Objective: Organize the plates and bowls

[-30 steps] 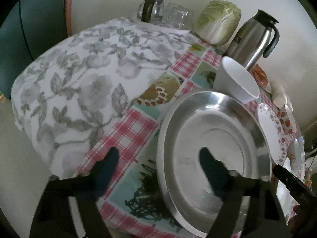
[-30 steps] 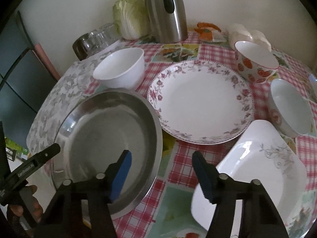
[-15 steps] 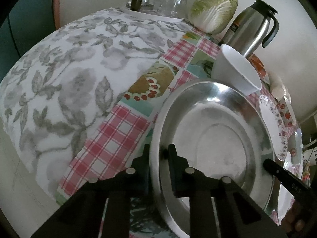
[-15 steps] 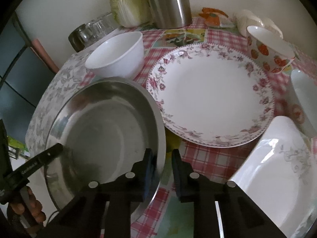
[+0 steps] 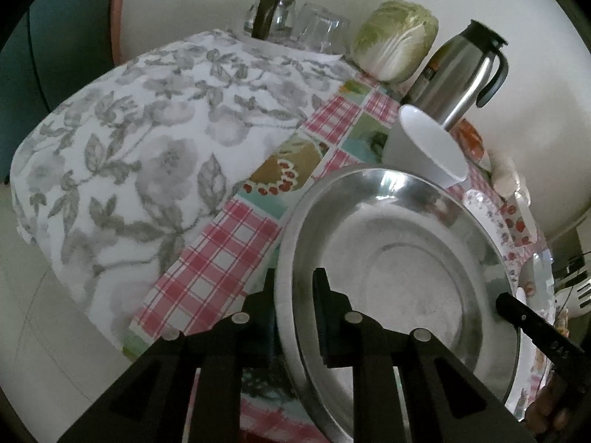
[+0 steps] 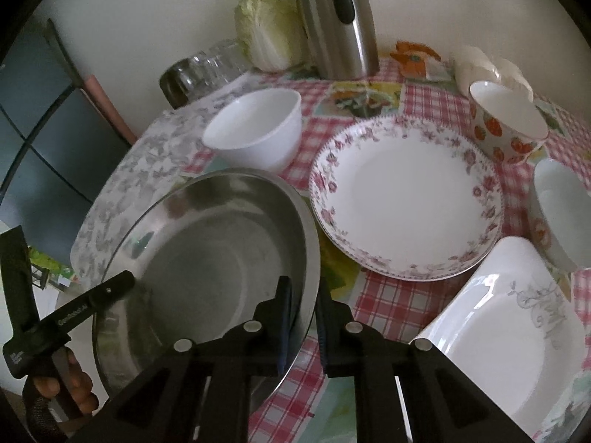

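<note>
A large steel plate (image 5: 399, 269) (image 6: 207, 243) sits at the table's near left. My left gripper (image 5: 295, 288) is shut on its left rim, and my right gripper (image 6: 304, 295) is shut on its right rim; the plate looks tilted, lifted a little off the cloth. A white bowl (image 6: 255, 129) (image 5: 424, 147) stands just behind it. A floral round plate (image 6: 406, 195) lies to its right, with a white square plate (image 6: 509, 336) in front, a strawberry bowl (image 6: 506, 125) and another white bowl (image 6: 561, 206) at the right.
A steel thermos jug (image 6: 336, 18) (image 5: 458, 74), a cabbage (image 6: 269, 22) (image 5: 399, 40) and glass cups (image 6: 203, 70) (image 5: 295, 22) stand at the back by the wall. The table's left edge (image 5: 55, 258) drops off beyond the grey floral cloth.
Both grippers went from open astride the steel plate's rim to shut on it, and the plate has since risen and tilted slightly.
</note>
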The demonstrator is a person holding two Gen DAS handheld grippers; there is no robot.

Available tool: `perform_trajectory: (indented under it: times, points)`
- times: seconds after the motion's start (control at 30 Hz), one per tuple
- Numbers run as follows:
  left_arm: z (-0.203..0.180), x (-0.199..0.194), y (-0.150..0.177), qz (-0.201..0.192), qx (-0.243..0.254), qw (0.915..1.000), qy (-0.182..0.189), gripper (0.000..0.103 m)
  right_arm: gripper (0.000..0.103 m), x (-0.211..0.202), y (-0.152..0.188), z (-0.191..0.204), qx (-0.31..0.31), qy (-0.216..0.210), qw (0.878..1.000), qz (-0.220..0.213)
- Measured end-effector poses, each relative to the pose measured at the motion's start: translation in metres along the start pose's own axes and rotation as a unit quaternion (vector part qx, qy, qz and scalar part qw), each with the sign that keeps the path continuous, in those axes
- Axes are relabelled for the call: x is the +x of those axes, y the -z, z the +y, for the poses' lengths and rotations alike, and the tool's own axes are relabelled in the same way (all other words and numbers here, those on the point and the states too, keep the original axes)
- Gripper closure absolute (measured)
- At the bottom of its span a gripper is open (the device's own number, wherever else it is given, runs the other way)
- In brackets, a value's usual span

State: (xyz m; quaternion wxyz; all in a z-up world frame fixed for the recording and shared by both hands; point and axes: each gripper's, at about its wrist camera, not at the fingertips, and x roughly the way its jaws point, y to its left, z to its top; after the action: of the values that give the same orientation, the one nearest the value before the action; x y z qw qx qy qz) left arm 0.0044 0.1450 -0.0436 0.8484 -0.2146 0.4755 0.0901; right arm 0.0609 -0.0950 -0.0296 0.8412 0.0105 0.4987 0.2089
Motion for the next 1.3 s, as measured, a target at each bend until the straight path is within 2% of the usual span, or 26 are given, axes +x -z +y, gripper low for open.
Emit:
perform_trajectory:
  times: [0.17,0.3,0.63,0.83,1.1,1.3]
  points:
    - [-0.014,-0.028,-0.005,-0.025,0.01,0.9996,-0.006,0.086,0.089,-0.022,-0.003,0.001,-0.004,-0.018,1.0,-0.019]
    - [-0.033,-0.055,-0.016,-0.05,0.023,0.9985,-0.006,0.085,0.089,-0.049,-0.009,-0.003,-0.004,-0.03,0.998,-0.053]
    - [-0.109,-0.105,-0.052,-0.107,0.065,0.992,0.015,0.084,0.087,-0.115,-0.03,-0.041,0.032,-0.057,0.987,-0.145]
    - [-0.161,-0.104,-0.06,-0.111,0.091,0.989,0.036,0.084,0.086,-0.142,-0.038,-0.082,0.071,-0.053,0.979,-0.186]
    - [-0.218,-0.082,-0.06,-0.09,0.108,0.9876,0.071,0.084,0.086,-0.154,-0.041,-0.146,0.142,-0.065,0.966,-0.208]
    - [-0.247,-0.06,-0.06,-0.067,0.106,0.9877,0.094,0.084,0.086,-0.152,-0.038,-0.183,0.182,-0.066,0.958,-0.212]
